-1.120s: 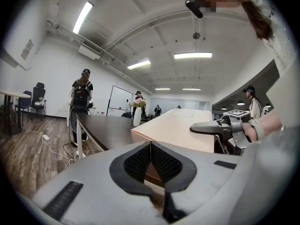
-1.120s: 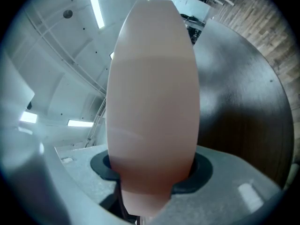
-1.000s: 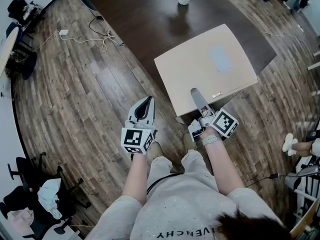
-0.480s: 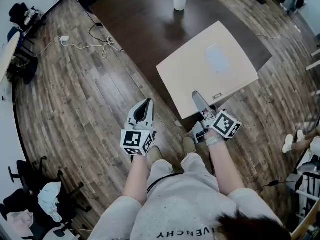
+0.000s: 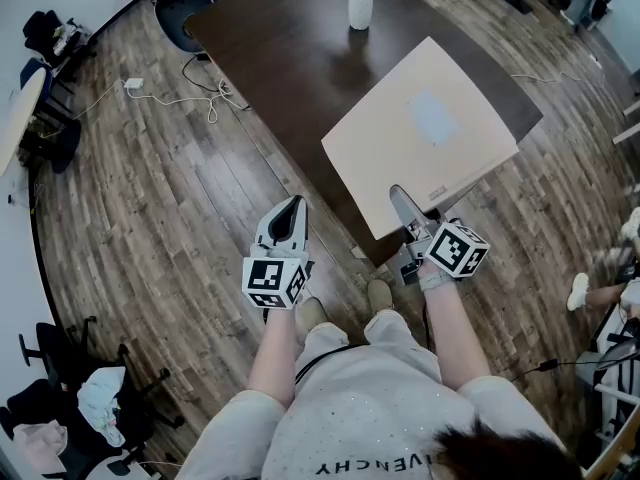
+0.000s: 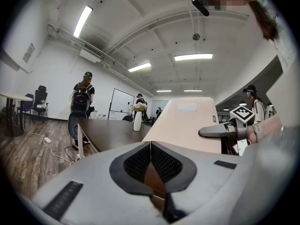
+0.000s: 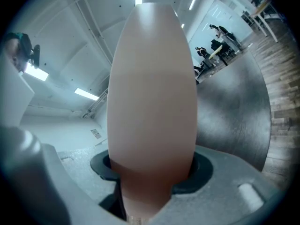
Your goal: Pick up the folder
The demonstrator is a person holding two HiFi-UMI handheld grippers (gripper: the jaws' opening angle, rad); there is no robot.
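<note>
A large beige folder point(image 5: 420, 138) hangs tilted over the near corner of the dark table point(image 5: 270, 38). My right gripper point(image 5: 400, 196) is shut on the middle of its near edge; one grey finger point(image 5: 405, 208) lies on top of the cover. In the right gripper view the folder point(image 7: 152, 93) fills the gap of the right gripper point(image 7: 152, 175). My left gripper point(image 5: 290, 206) is shut and empty, held over the floor left of the folder. In the left gripper view its pads meet at the left gripper point(image 6: 150, 144), with the folder point(image 6: 187, 121) and right gripper point(image 6: 211, 131) ahead on the right.
A white vase point(image 5: 360, 3) stands on the far side of the table. Cables and a power strip point(image 5: 130, 65) lie on the wooden floor at the left. Chairs point(image 5: 50, 128) line the left wall. People stand in the background point(image 6: 82, 97).
The right gripper has rolled and risen a little with the folder, so the folder now tilts more and sits higher over the table corner. The left gripper has stayed put.
</note>
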